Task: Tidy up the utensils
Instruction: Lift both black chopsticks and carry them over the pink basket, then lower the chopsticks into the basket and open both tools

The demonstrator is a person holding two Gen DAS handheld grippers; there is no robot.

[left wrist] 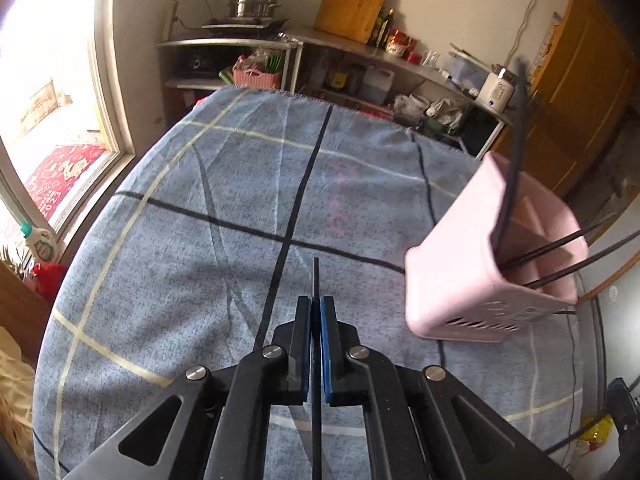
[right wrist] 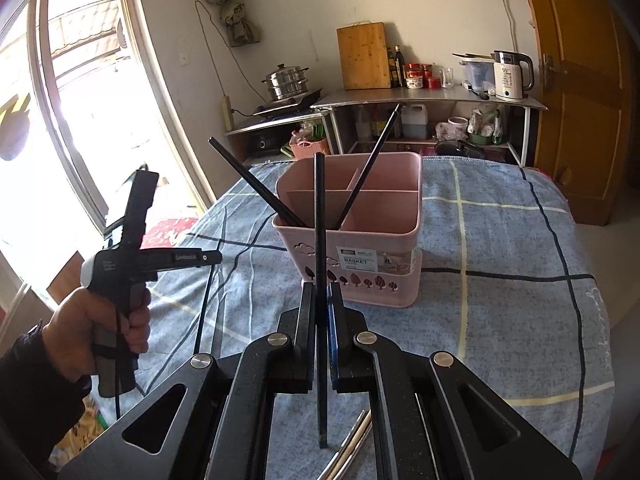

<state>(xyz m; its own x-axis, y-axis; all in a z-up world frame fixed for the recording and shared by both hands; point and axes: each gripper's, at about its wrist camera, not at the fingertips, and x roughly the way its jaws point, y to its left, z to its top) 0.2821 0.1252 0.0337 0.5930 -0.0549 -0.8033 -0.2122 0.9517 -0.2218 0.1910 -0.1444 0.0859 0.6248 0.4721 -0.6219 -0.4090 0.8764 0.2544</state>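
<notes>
Left hand-held gripper [left wrist: 316, 304] and right hand-held gripper [right wrist: 321, 292] each clamp black chopstick [right wrist: 319, 216]; pink basket [right wrist: 376, 276] nearby.

Pink basket [right wrist: 360, 264] upright on cloth, divided inside. Two black chopsticks [right wrist: 370, 164] lean in it. Another [right wrist: 320, 240] stands upright, clamped.

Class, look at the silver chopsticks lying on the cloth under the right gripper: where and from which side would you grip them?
Probably from above, at mid-shaft. The silver chopsticks lie flat on the blue cloth. First the right gripper must shed its black chopstick.
</notes>
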